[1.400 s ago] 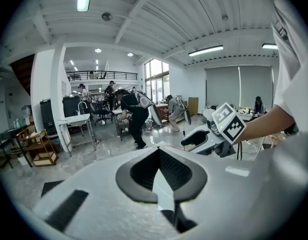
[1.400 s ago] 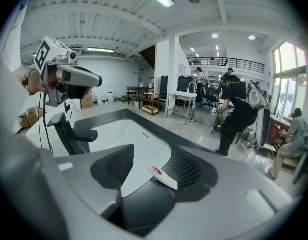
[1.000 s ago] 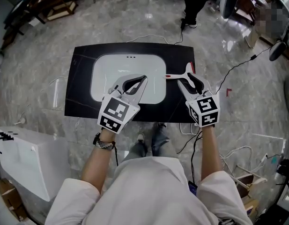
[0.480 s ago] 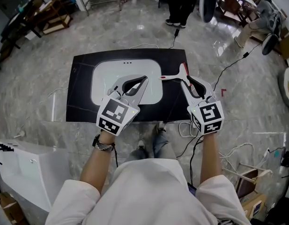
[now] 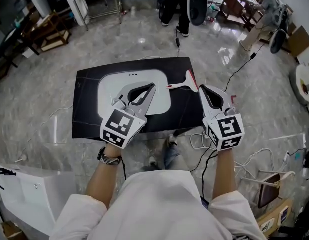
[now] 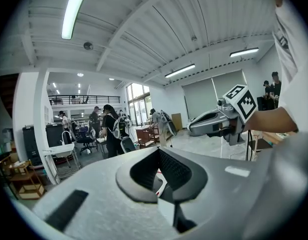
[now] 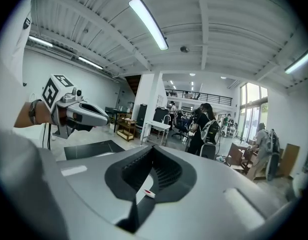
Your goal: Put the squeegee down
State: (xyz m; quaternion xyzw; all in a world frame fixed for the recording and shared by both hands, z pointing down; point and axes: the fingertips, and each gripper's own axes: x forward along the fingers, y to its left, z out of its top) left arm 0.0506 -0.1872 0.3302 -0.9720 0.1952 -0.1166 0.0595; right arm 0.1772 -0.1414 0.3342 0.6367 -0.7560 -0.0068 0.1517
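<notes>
The squeegee (image 5: 182, 84), white-handled with a red blade, lies free on the black countertop slab (image 5: 86, 114) at the right edge of the white sink basin (image 5: 111, 84). Part of the squeegee (image 6: 161, 184) shows through the hollow between the left jaws. My right gripper (image 5: 202, 89) hangs above and to the right of the squeegee, shut and empty, apart from it. Over the basin's front, my left gripper (image 5: 152, 87) is shut with nothing in it. Both grippers point nearly level: the left gripper (image 6: 157, 149) faces the room, and so does the right gripper (image 7: 154, 147).
The slab lies on a marble floor. Cables (image 5: 214, 146) trail at the right, near my feet (image 5: 167, 151). A white cabinet (image 5: 29, 184) stands at lower left. People (image 5: 182, 9), chairs and desks fill the far side of the room.
The right jaws have gone from open beside the squeegee handle to shut. Both grippers have risen and drawn back from the slab. The squeegee stays where it lay.
</notes>
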